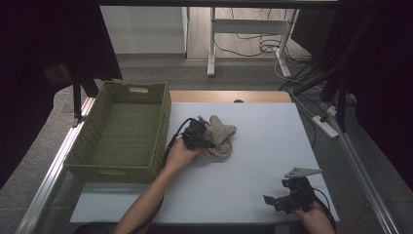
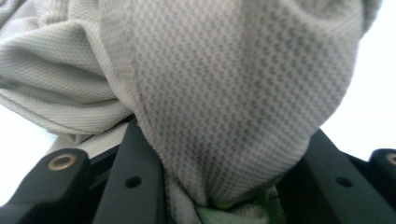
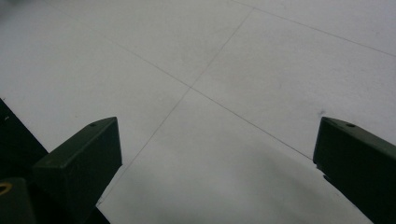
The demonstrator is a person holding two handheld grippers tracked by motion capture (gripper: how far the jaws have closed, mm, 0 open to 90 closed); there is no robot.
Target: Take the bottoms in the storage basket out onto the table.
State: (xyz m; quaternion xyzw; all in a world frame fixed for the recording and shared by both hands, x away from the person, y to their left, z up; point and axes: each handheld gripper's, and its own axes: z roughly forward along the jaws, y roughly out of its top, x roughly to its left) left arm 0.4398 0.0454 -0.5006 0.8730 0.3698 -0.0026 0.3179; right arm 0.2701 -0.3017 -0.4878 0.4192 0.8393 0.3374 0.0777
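The left claw (image 1: 207,138) pinches the beige cloth (image 1: 221,139) beside the basket (image 1: 87,158); the right claw (image 1: 277,201) is spread.

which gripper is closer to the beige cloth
Left. The left gripper is at the beige cloth, with fabric bunched between its jaws. The right gripper sits apart from it at the near right corner of the table, jaws open.

A: How many things sit on the counter (image 1: 253,161)?
B: One cloth (image 1: 220,137) and one green basket (image 1: 122,131).
A: And claws?
B: Two: one left claw (image 1: 200,134), one right claw (image 1: 280,201).
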